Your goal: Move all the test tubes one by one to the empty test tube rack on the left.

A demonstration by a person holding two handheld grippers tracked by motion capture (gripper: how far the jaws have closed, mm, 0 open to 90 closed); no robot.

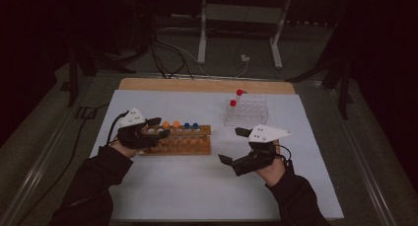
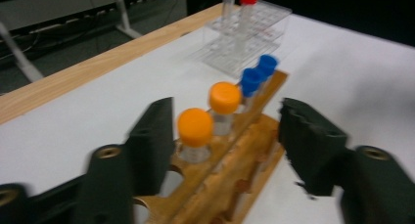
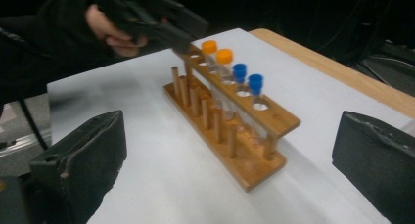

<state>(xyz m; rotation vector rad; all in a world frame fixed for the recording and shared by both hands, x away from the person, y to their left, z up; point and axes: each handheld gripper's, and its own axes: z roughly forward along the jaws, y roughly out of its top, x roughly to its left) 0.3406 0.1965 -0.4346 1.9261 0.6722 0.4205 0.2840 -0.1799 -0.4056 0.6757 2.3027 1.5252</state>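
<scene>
Orange-capped tubes (image 2: 195,127) stand in the wooden rack (image 1: 190,143) between the left gripper's (image 2: 225,136) parted, empty jaws; closing carelessly could knock one askew. Right gripper (image 1: 237,146) waits open.

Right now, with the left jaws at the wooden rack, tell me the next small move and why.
Probably ease the left gripper forward and close on the nearest orange-capped tube. Its jaws stand open astride the end of the wooden rack, with that tube just ahead between them and nothing gripped. The right gripper waits open, apart from the rack, and two red-capped tubes already stand in the clear rack.
</scene>
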